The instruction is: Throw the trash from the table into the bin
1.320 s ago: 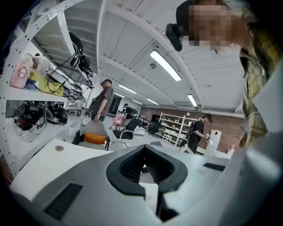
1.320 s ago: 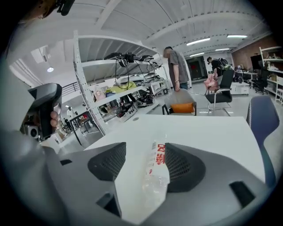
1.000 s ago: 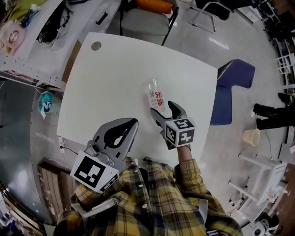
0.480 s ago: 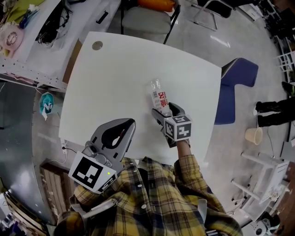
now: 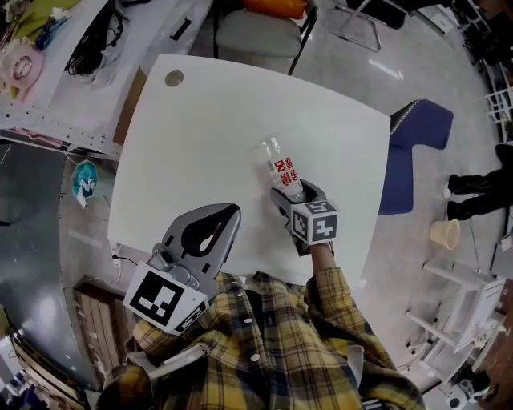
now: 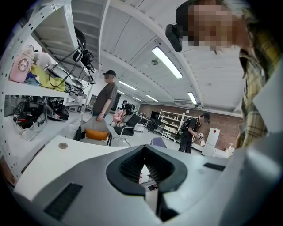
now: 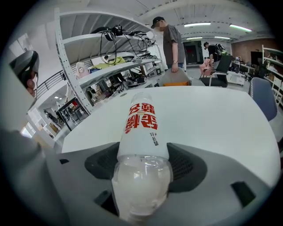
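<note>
A clear plastic bottle (image 5: 280, 166) with a white label and red print lies on the white table (image 5: 200, 120), cap end pointing away. My right gripper (image 5: 296, 190) is open, its jaws on either side of the bottle's base. In the right gripper view the bottle (image 7: 142, 123) fills the gap between the dark pads (image 7: 101, 163) and runs out over the table (image 7: 212, 114). My left gripper (image 5: 228, 215) hangs shut and empty over the table's near edge, left of the bottle; its jaws meet in the left gripper view (image 6: 146, 174).
A blue chair (image 5: 417, 140) stands off the table's right side, and a paper cup (image 5: 442, 233) sits on the floor beyond it. A grey chair with an orange cushion (image 5: 256, 24) is at the far edge. Shelving with cables (image 5: 72, 48) runs along the left. People stand in the background.
My right gripper has slid forward so the bottle's base now sits between its jaws. The left gripper has barely moved.
</note>
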`<state>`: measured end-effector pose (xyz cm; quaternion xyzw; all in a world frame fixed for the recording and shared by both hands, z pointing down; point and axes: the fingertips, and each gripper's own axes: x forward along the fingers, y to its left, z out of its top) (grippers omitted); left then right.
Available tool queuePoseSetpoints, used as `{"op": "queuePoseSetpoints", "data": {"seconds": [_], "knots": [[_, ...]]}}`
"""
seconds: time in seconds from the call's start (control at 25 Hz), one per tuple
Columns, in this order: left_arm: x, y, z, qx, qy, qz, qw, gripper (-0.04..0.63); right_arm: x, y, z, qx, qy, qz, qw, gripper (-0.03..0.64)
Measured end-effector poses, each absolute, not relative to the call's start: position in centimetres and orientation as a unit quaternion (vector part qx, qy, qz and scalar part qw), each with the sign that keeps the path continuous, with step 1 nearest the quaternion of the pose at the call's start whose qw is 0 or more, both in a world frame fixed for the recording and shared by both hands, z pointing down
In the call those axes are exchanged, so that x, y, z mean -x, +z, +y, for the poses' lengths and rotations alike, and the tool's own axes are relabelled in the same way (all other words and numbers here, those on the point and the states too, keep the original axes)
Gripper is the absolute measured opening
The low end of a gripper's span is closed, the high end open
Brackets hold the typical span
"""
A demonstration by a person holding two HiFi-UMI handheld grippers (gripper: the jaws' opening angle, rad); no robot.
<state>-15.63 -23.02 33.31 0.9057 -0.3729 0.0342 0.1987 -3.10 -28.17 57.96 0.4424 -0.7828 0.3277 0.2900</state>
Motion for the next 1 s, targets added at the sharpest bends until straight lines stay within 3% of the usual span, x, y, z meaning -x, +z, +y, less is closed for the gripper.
{"op": "queuePoseSetpoints", "data": {"seconds": [0.48, 1.0], "knots": [[15.5, 32.7, -23.5, -0.915, 0.020, -0.352, 0.196, 0.006, 4.6, 53.0, -29.1, -0.449, 0.311, -0.802, 0.242, 0.313], [9.8, 30.8, -22.4, -0.942, 0.013, -0.287, 0.175, 0.006, 1.7, 47.1, -27.1, -0.472, 0.305, -0.808, 0.175, 0.313]]}}
